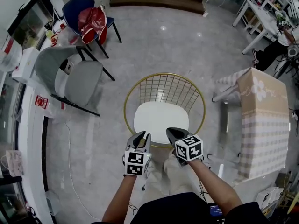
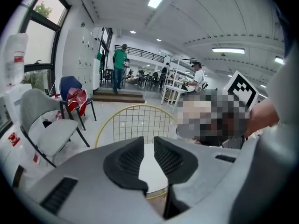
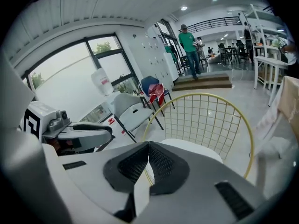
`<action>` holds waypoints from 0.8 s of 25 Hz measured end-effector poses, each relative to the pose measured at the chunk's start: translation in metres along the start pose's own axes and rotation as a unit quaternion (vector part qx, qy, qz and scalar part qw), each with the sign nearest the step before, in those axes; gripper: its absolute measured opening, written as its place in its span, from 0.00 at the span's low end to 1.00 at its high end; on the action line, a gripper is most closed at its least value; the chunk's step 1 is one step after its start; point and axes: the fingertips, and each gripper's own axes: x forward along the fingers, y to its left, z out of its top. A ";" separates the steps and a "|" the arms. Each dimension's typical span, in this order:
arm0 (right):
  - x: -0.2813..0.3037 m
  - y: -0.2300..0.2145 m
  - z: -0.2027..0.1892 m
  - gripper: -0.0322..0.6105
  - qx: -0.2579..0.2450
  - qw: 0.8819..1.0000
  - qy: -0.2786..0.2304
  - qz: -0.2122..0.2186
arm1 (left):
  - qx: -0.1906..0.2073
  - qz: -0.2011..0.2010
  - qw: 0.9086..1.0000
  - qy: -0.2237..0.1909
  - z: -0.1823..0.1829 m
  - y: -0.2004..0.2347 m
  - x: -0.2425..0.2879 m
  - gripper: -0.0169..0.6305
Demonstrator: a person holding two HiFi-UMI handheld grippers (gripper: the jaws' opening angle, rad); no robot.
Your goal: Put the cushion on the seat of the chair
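Since the white padded cushion (image 1: 161, 120) lies on the gold wire chair (image 1: 163, 75), only withdrawal seems left; left claw (image 1: 142, 137) slightly apart, right claw (image 1: 174, 133) together, both empty.

The chair (image 1: 164, 88) in the middle is thin wire metal with a gold finish and a slight shine, and its back is an open grid. The cushion (image 1: 161, 118) on it looks smooth, matt white; can't tell if it's cloth or leatherette. The floor (image 1: 163, 41) is pale grey stone-look, polished enough to mirror the ceiling lights. Upper left, the grey chair (image 1: 81, 80) has a matt shell on black metal legs, and the red bundle (image 1: 92, 20) above it is glossy. At right the cloth (image 1: 264, 125) is soft checked fabric with a flower print. The left gripper (image 1: 142, 135) and right gripper (image 1: 172, 131) are matt grey plastic, jaws faced with black ribbed pads.
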 end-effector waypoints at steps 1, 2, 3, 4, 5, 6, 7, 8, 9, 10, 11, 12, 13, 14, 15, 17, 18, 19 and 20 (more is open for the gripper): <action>-0.005 0.004 0.003 0.08 -0.004 1.000 -0.003 0.000 | -0.001 0.000 1.000 -0.004 0.004 -0.002 -0.004 0.13; -0.011 0.008 0.005 0.08 -0.006 1.000 -0.005 0.001 | -0.003 0.002 1.000 -0.007 0.007 -0.005 -0.010 0.13; -0.017 0.013 0.005 0.08 -0.009 1.000 -0.006 0.002 | -0.004 0.003 1.000 -0.009 0.010 -0.008 -0.016 0.12; -0.022 0.017 0.006 0.08 -0.011 1.000 -0.007 0.003 | -0.005 0.005 1.000 -0.014 0.014 -0.012 -0.023 0.12; -0.027 0.022 0.008 0.08 -0.015 1.000 -0.009 0.004 | -0.004 0.006 1.000 -0.020 0.018 -0.015 -0.029 0.10; -0.031 0.026 0.010 0.08 -0.019 1.000 -0.011 0.005 | -0.003 0.008 1.000 -0.027 0.023 -0.017 -0.034 0.08; -0.034 0.030 0.013 0.08 -0.024 1.000 -0.014 0.006 | -0.002 0.009 0.999 -0.033 0.028 -0.018 -0.039 0.06; -0.037 0.034 0.018 0.08 -0.027 0.999 -0.019 0.006 | -0.004 0.009 0.999 -0.039 0.031 -0.018 -0.043 0.04; -0.039 0.038 0.023 0.08 -0.030 0.999 -0.024 0.008 | -0.007 0.008 0.999 -0.045 0.034 -0.018 -0.046 0.04; -0.041 0.041 0.028 0.08 -0.033 0.999 -0.030 0.009 | -0.010 0.007 0.999 -0.051 0.036 -0.017 -0.050 0.04; -0.044 0.046 0.033 0.08 -0.038 0.999 -0.036 0.010 | -0.013 0.005 0.998 -0.055 0.038 -0.017 -0.055 0.04; -0.048 0.050 0.038 0.08 -0.044 0.998 -0.043 0.010 | -0.014 0.003 0.998 -0.060 0.040 -0.018 -0.060 0.04; -0.051 0.054 0.044 0.08 -0.050 0.997 -0.050 0.009 | -0.014 0.002 0.998 -0.065 0.042 -0.017 -0.064 0.04; -0.055 0.059 0.050 0.08 -0.055 0.997 -0.057 0.008 | -0.014 0.000 0.997 -0.070 0.045 -0.017 -0.069 0.04; -0.058 0.063 0.055 0.08 -0.060 0.996 -0.064 0.008 | -0.013 -0.002 0.997 -0.074 0.048 -0.017 -0.073 0.03; -0.064 0.071 0.064 0.08 -0.067 0.995 -0.079 0.006 | -0.009 -0.007 0.997 -0.082 0.054 -0.016 -0.081 0.03; -0.068 0.076 0.068 0.08 -0.070 0.994 -0.086 0.005 | -0.006 -0.009 0.996 -0.085 0.056 -0.016 -0.086 0.03; -0.070 0.080 0.071 0.08 -0.072 0.993 -0.094 0.005 | -0.002 -0.011 0.996 -0.087 0.058 -0.015 -0.090 0.03; -0.073 0.084 0.074 0.08 -0.073 0.992 -0.101 0.003 | 0.003 -0.012 0.996 -0.090 0.060 -0.015 -0.094 0.03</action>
